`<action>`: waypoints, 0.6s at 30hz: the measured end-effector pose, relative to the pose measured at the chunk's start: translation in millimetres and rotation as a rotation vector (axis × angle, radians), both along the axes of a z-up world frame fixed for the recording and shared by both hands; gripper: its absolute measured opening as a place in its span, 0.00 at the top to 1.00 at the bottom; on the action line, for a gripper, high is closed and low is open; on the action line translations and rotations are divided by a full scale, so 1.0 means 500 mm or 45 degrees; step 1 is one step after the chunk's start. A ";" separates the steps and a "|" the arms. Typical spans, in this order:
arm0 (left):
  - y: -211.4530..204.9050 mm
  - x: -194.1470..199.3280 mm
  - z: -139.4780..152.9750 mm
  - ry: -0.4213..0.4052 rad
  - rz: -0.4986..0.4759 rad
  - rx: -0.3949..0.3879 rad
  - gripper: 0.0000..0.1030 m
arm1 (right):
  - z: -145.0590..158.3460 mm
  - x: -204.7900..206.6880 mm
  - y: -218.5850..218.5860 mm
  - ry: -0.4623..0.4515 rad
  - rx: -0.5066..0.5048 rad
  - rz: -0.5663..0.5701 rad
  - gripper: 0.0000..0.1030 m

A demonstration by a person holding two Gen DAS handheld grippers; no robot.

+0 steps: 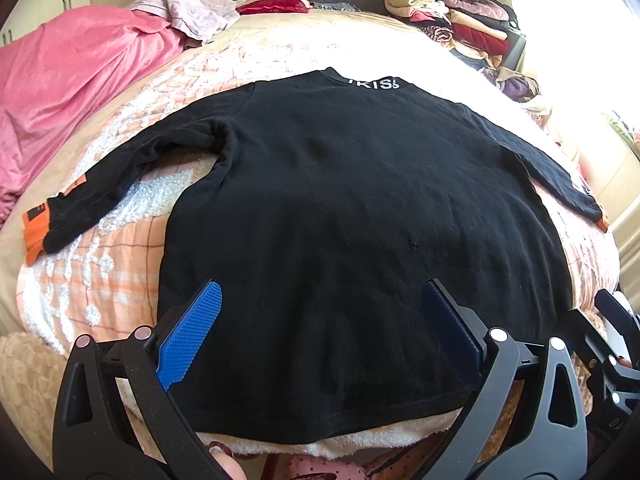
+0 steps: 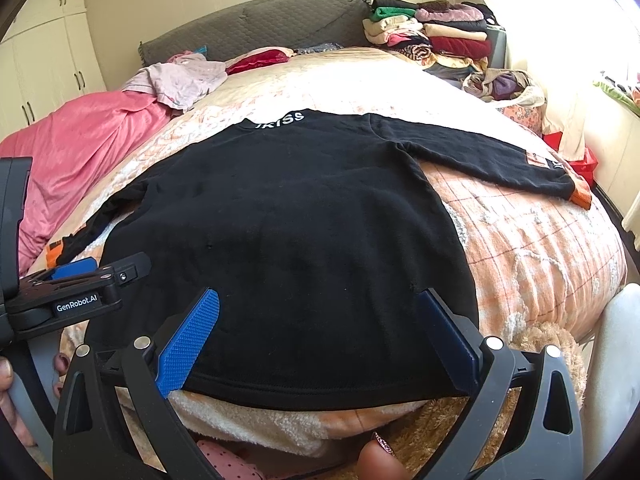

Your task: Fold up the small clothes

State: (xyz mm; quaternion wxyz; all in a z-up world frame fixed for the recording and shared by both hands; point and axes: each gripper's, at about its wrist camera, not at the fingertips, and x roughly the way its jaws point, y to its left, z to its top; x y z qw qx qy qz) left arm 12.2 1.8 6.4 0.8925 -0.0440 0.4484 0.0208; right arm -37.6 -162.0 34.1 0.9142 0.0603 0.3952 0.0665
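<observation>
From the left wrist cam: the black sweater [image 1: 352,232] is spread flat, back side up, on the bed [image 1: 120,256], with its hem running along the near edge of the mattress. Both sleeves are out to the sides, each ending in an orange cuff; the left cuff [image 1: 36,236] sits near the bed's left edge. White lettering shows on the collar. The left hand-held gripper [image 1: 320,320] hovers over the hem area with its blue pads spread wide apart, nothing between them. There's bare checked blanket to the left of the sweater and a wide stretch of it beyond the collar. A pink duvet [image 1: 68,92] is bunched along the far left side, and a stack of folded clothes [image 1: 448,16] sits at the far right corner by the headboard.

Right wrist cam: the sweater [image 2: 288,216] again, with the right sleeve stretched out toward the bed's right edge and its orange cuff [image 2: 580,196] close to that edge. The right hand-held gripper [image 2: 320,320] is also wide open and holding nothing, over the lower right part of the hem. The left hand-held gripper [image 2: 80,280] shows at the left, side-on. The blanket [image 2: 532,248] looks fluffy, peach and white with thin grid lines. The sweater knit looks soft and matte, with a stitched hem.
</observation>
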 end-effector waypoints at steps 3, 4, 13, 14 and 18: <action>-0.002 0.010 -0.001 0.004 -0.008 -0.007 0.09 | 0.003 0.009 -0.007 -0.004 0.002 -0.016 0.04; -0.003 0.015 0.000 0.003 -0.011 -0.008 0.09 | 0.003 0.012 -0.009 -0.004 0.002 -0.019 0.04; -0.019 0.056 0.005 0.010 -0.041 -0.024 0.09 | 0.003 0.042 -0.030 0.013 0.010 -0.064 0.04; -0.021 0.062 0.006 0.011 -0.048 -0.023 0.09 | 0.003 0.049 -0.035 0.019 0.014 -0.075 0.04; -0.029 0.091 0.010 0.017 -0.066 -0.025 0.09 | 0.005 0.074 -0.061 0.028 0.021 -0.121 0.04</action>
